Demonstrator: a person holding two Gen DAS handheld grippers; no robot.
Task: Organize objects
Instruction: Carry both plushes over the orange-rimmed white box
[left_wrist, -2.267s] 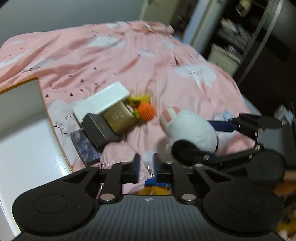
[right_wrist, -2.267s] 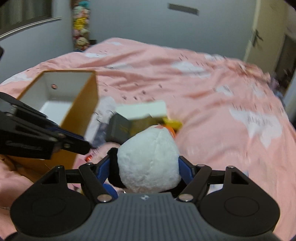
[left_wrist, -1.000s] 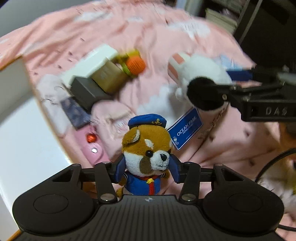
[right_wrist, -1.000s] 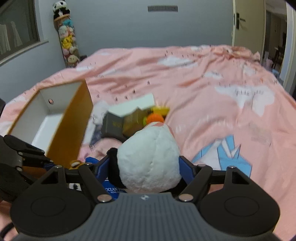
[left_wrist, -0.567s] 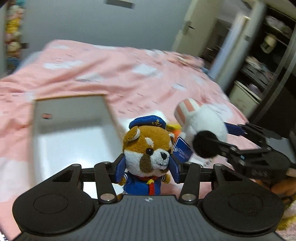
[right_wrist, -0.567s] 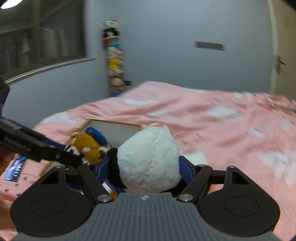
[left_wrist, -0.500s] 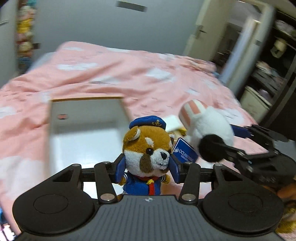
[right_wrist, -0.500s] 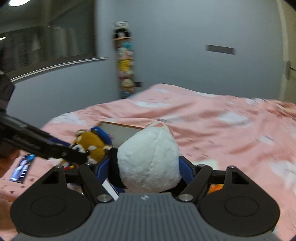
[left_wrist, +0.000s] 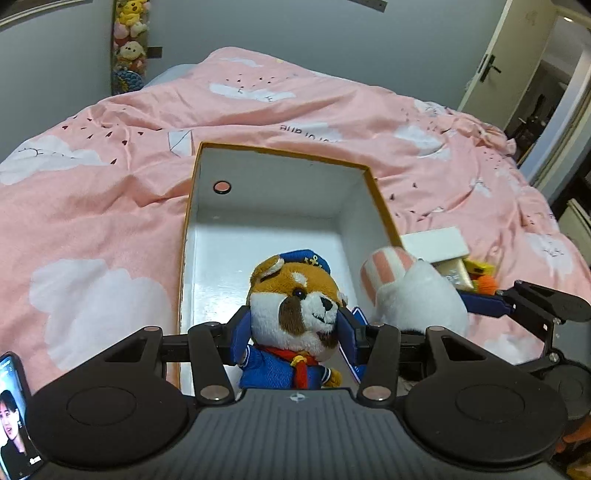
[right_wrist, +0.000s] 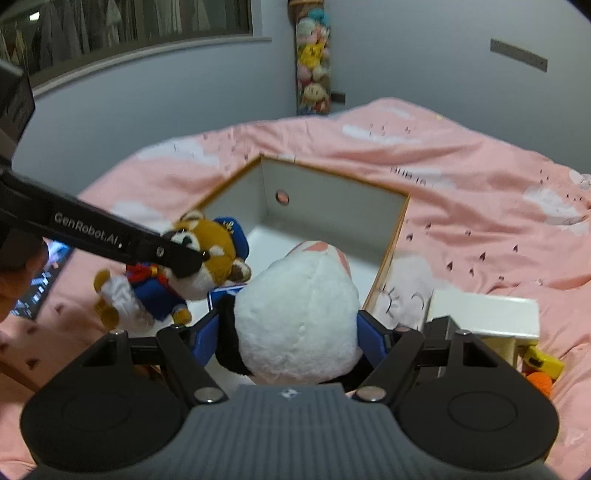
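Carrying two plushes toward the open white cardboard box with orange outer walls (left_wrist: 266, 206) on the pink cloud-print bed cover (left_wrist: 92, 206). Left gripper (left_wrist: 293, 328): fingers pinching the brown-and-white plush dog in a blue sailor uniform (left_wrist: 295, 310) at the head, held over the box's near end. Right gripper (right_wrist: 288, 332): fingers pinching the round white plush with a pink-striped ear (right_wrist: 299, 317), just beside the dog, above the box's right side.

Progress: looks early. Box interior is bare, nothing deposited yet. Left to do: drop both plushes in, then probably the white flat box (right_wrist: 484, 314), gold box (left_wrist: 452, 271), yellow toy (right_wrist: 543, 362) and orange knitted ball (left_wrist: 485, 284) lying right of the box.
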